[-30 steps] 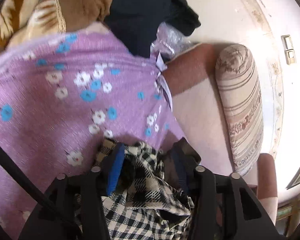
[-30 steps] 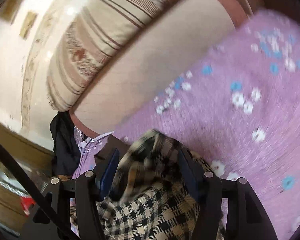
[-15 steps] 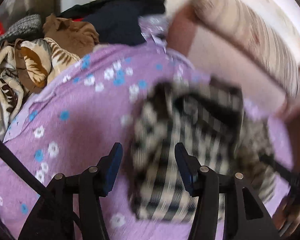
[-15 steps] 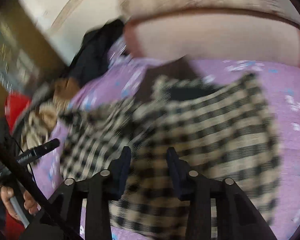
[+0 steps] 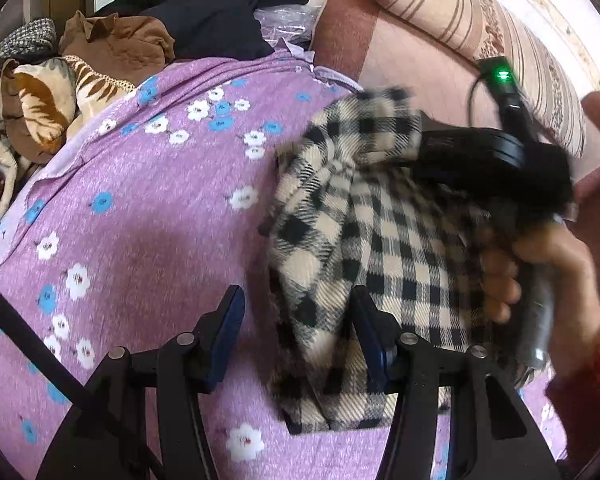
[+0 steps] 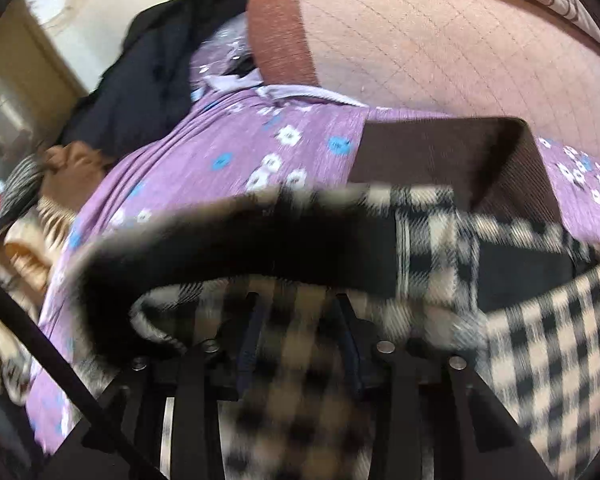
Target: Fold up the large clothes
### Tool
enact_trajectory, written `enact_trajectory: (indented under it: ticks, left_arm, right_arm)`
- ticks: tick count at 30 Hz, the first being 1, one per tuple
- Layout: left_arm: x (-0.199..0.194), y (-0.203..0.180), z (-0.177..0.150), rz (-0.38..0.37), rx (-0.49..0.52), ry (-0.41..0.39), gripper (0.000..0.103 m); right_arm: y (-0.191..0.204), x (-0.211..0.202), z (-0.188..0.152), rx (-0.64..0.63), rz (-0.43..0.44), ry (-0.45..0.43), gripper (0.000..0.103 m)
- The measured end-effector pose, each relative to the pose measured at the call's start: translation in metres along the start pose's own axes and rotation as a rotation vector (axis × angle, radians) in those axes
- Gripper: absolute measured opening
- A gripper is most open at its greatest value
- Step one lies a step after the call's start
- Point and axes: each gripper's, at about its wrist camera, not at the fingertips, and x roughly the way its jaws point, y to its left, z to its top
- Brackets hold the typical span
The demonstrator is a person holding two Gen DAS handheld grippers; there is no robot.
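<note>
Two grippers hang over a checked garment (image 5: 384,240) lying on a purple flowered sheet (image 5: 148,200). The left gripper (image 5: 296,320) has its jaws apart, and they have just been opening; the cloth's edge lies below and between them, but the pads do not press it. The right gripper (image 6: 300,340) is blurry. Checked cloth fills the gap, and its jaws just widened a little. I cannot tell if it grips.

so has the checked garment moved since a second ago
Yes: the checked garment left the left gripper and now lies flat on the purple sheet, nearer the bolster.
</note>
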Motion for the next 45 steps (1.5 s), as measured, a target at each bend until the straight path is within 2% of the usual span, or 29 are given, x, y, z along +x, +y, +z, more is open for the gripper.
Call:
enact_trajectory:
  ticks: [1, 3, 7, 9, 10, 11, 13, 15, 16, 18, 19, 24, 31, 33, 37, 39, 43, 44, 45]
  left_arm:
    - [0.000, -0.001, 0.003, -0.001, -0.009, -0.002, 0.055]
    - [0.004, 0.004, 0.008, -0.007, -0.035, -0.002, 0.058]
    - [0.009, 0.012, 0.012, -0.020, -0.087, 0.006, 0.062]
    - [0.009, 0.014, 0.013, -0.020, -0.096, 0.004, 0.062]
    - [0.009, 0.014, 0.013, -0.016, -0.095, 0.003, 0.062]
    - [0.008, 0.013, 0.014, -0.008, -0.090, 0.004, 0.062]
    - [0.009, 0.010, 0.013, 0.023, -0.064, 0.013, 0.062]
    - [0.011, 0.006, 0.009, 0.044, -0.037, 0.030, 0.062]
    - [0.012, 0.006, 0.007, 0.045, -0.029, 0.048, 0.061]
    - [0.013, 0.004, 0.004, -0.001, -0.023, 0.096, 0.030]
    - [0.014, 0.005, 0.002, -0.027, -0.025, 0.120, 0.025]
    - [0.005, 0.005, -0.001, -0.045, -0.013, 0.121, 0.023]
    - [0.007, 0.017, -0.001, -0.068, -0.052, 0.124, 0.023]
    - [0.006, 0.021, -0.001, -0.079, -0.065, 0.118, 0.028]
    - [-0.004, 0.025, -0.006, -0.078, -0.055, 0.103, 0.042]
    - [-0.010, 0.026, -0.011, -0.080, -0.040, 0.096, 0.045]
    - [-0.018, 0.032, -0.026, -0.110, -0.035, 0.107, 0.045]
    - [-0.018, 0.033, -0.030, -0.127, -0.044, 0.113, 0.045]
    - [-0.018, 0.034, -0.033, -0.148, -0.052, 0.118, 0.045]
  right_arm:
    - [0.002, 0.004, 0.004, 0.009, -0.006, -0.001, 0.045]
    - [0.004, 0.014, 0.014, 0.020, -0.029, 0.006, 0.057]
    - [0.014, 0.014, 0.027, -0.050, -0.094, 0.008, 0.058]
    - [0.015, -0.003, 0.025, -0.067, -0.102, -0.042, 0.058]
    - [0.015, -0.012, 0.021, -0.062, -0.093, -0.068, 0.058]
    - [0.014, -0.031, 0.014, -0.051, -0.049, -0.116, 0.058]
    - [0.016, -0.052, 0.001, -0.054, 0.037, -0.140, 0.058]
    - [0.022, -0.065, -0.013, -0.097, 0.094, -0.128, 0.042]
    - [0.026, -0.066, -0.018, -0.119, 0.105, -0.113, 0.037]
    - [0.036, -0.060, -0.028, -0.177, 0.135, -0.056, 0.030]
    - [0.040, -0.058, -0.032, -0.193, 0.140, -0.044, 0.030]
    - [0.078, -0.011, -0.020, -0.248, 0.132, 0.039, 0.029]
    - [0.129, 0.041, -0.002, -0.302, 0.100, 0.099, 0.030]
    - [0.131, 0.044, 0.000, -0.298, 0.086, 0.101, 0.030]
    - [0.108, 0.004, 0.003, -0.240, 0.131, 0.054, 0.030]
    - [0.080, -0.032, 0.000, -0.205, 0.144, 0.007, 0.036]
    - [-0.015, -0.114, -0.044, -0.116, 0.143, -0.090, 0.052]
    - [-0.051, -0.138, -0.066, -0.084, 0.116, -0.115, 0.055]
    - [-0.069, -0.149, -0.077, -0.068, 0.091, -0.126, 0.056]
